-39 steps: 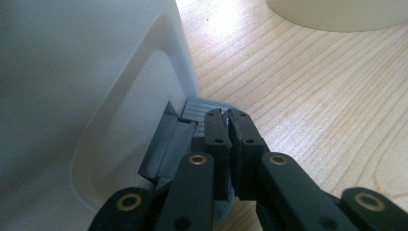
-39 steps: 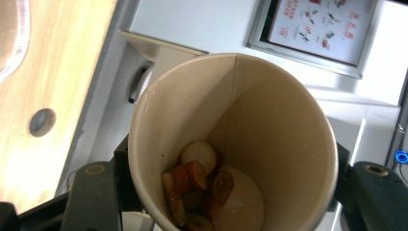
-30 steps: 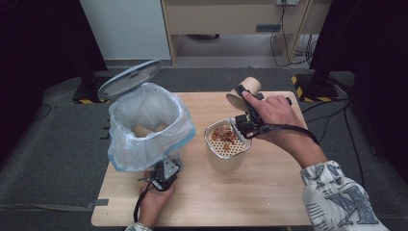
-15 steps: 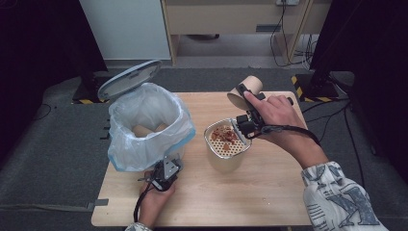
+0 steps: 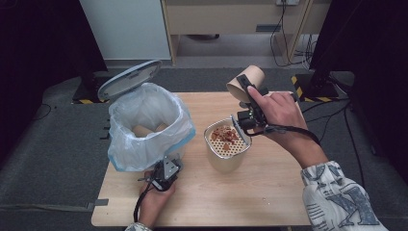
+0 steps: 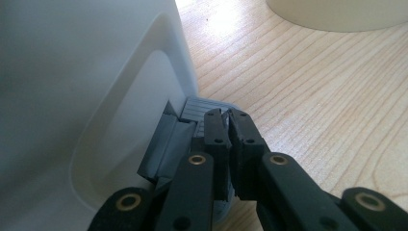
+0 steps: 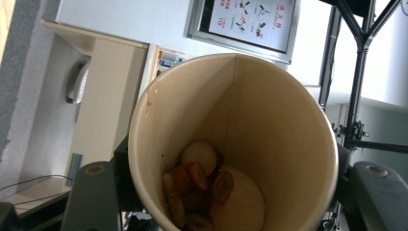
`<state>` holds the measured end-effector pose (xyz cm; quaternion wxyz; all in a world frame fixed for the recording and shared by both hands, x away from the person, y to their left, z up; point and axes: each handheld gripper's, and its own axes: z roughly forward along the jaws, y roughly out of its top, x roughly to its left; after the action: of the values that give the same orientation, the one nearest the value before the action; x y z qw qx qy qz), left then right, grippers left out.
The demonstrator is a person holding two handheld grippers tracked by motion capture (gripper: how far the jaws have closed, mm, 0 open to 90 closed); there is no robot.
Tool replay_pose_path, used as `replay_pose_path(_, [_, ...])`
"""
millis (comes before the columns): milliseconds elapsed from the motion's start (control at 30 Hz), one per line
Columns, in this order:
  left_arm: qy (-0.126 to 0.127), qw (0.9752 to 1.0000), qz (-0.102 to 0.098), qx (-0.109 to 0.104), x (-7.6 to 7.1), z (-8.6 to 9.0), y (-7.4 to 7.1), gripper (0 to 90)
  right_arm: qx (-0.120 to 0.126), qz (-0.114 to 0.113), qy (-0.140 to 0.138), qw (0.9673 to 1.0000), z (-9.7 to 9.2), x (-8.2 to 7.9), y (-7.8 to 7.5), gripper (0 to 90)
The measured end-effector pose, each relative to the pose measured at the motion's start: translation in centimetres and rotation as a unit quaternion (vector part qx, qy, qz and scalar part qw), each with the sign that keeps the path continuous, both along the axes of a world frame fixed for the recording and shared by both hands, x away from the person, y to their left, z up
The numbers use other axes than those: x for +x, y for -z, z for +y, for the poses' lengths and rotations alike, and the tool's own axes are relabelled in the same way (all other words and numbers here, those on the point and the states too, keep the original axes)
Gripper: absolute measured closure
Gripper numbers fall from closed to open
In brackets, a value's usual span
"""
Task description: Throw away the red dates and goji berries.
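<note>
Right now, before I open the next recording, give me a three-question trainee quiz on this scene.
1. True or false: the right hand-held gripper is shut on the paper cup.
2. What lies in the strainer tub? A food scraps, B a spoon, C nothing.
3. Fill in: the shut tips of the left hand-held gripper sit at the bin's grey ____.
Key: 1 true; 2 A, food scraps; 3 pedal.

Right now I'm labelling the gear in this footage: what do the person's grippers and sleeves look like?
Both are black handheld tools. The left gripper has jointed black jaws with brass-coloured rivets, a grey plate on top and a trailing black cable. The right gripper also trails a cable. The right sleeve is white with a dark pattern.
</note>
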<state>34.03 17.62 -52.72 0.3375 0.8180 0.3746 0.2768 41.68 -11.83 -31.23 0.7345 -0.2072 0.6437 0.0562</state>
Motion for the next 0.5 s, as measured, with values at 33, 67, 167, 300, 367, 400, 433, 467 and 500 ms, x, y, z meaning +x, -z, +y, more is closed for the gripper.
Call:
replay_pose_path(33, [0.000, 1.0000, 0.000, 0.000, 0.00, -0.01, 0.00, 85.9, 0.000, 0.000, 0.000, 1.0000, 0.00, 0.00, 0.00, 34.7])
replay_pose_path(67, [0.000, 1.0000, 0.000, 0.001, 0.00, -0.01, 0.00, 85.9, 0.000, 0.000, 0.001, 1.0000, 0.02, -0.03, -0.06, 34.8])
replay_pose_path(167, [0.000, 1.0000, 0.000, 0.001, -0.01, -0.01, -0.01, 85.9, 0.000, -0.002, 0.001, 1.0000, 0.00, -0.05, -0.06, 34.7])
replay_pose_path(300, [0.000, 1.0000, 0.000, 0.001, 0.00, -0.01, 0.00, 85.9, -0.001, -0.003, 0.000, 1.0000, -0.04, -0.04, 0.02, 34.8])
replay_pose_path(367, [0.000, 1.0000, 0.000, 0.000, 0.00, 0.00, 0.00, 85.9, 0.000, -0.002, -0.001, 1.0000, -0.04, -0.04, 0.02, 34.8])
replay_pose_path(400, [0.000, 1.0000, 0.000, 0.001, 0.00, -0.01, 0.00, 85.9, 0.000, -0.003, 0.000, 1.0000, -0.04, -0.04, 0.03, 34.7])
replay_pose_path(433, [0.000, 1.0000, 0.000, 0.000, -0.01, -0.01, 0.00, 85.9, 0.000, -0.001, 0.001, 1.0000, -0.02, -0.05, 0.03, 34.7])
replay_pose_path(467, [0.000, 1.0000, 0.000, 0.001, 0.00, -0.01, 0.00, 85.9, -0.001, -0.001, 0.001, 1.0000, -0.01, -0.05, 0.06, 34.8])
replay_pose_path(500, [0.000, 1.0000, 0.000, 0.000, 0.00, 0.00, 0.00, 85.9, -0.002, -0.001, 0.002, 1.0000, 0.01, -0.07, 0.07, 34.7])
